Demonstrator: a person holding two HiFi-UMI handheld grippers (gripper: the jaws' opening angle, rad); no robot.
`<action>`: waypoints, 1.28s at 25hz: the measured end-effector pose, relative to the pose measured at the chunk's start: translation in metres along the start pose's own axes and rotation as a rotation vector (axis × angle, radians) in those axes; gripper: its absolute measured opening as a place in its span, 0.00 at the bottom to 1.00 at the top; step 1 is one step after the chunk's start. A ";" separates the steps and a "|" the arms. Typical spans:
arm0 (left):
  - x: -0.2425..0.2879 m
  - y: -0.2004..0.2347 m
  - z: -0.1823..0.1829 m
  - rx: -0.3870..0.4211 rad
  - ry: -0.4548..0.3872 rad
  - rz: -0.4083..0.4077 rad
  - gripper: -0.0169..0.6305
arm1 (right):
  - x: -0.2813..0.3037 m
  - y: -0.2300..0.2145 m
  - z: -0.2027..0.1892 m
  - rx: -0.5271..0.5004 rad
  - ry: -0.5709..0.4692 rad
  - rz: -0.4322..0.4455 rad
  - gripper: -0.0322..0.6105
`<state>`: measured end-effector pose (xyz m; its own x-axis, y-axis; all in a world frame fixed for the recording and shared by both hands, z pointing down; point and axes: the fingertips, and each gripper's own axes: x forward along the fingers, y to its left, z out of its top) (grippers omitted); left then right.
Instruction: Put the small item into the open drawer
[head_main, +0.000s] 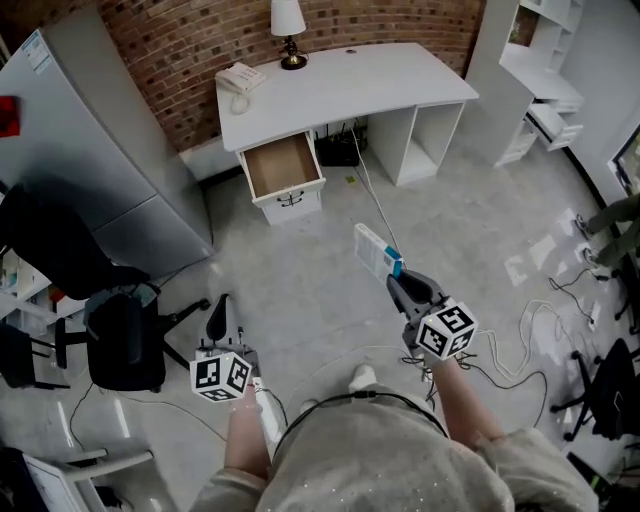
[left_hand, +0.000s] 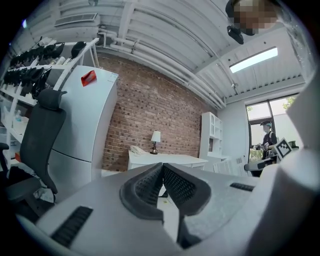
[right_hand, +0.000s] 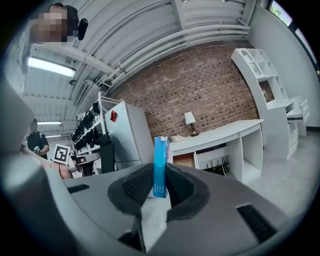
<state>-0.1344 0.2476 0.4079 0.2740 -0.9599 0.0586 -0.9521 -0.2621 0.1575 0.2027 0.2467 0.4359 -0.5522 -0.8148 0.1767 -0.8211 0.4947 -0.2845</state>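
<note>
The left gripper (head_main: 219, 305) is hanging idle with jaws pressed together, while the right gripper (head_main: 394, 274) is pinching the small box (head_main: 372, 250), its long axis pointing ahead-left toward the open drawer (head_main: 283, 166), well apart.

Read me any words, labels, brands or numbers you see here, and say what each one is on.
Nothing here is legible.
Print on the blue box in the right gripper jaws: too small to read.
The red tag on the refrigerator: blurred.
The marker cube: square patterns only, no letters.
</note>
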 end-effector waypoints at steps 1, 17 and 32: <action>0.005 -0.004 0.001 0.003 -0.002 0.002 0.04 | 0.004 -0.005 0.003 -0.002 -0.001 0.010 0.17; 0.040 -0.037 -0.004 0.025 -0.007 0.056 0.04 | 0.026 -0.057 0.007 0.017 0.011 0.090 0.16; 0.105 0.007 -0.014 0.013 0.043 0.072 0.04 | 0.104 -0.085 0.009 0.066 0.033 0.100 0.16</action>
<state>-0.1102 0.1463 0.4295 0.2104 -0.9712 0.1119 -0.9710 -0.1944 0.1389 0.2167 0.1172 0.4698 -0.6359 -0.7516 0.1753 -0.7513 0.5510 -0.3633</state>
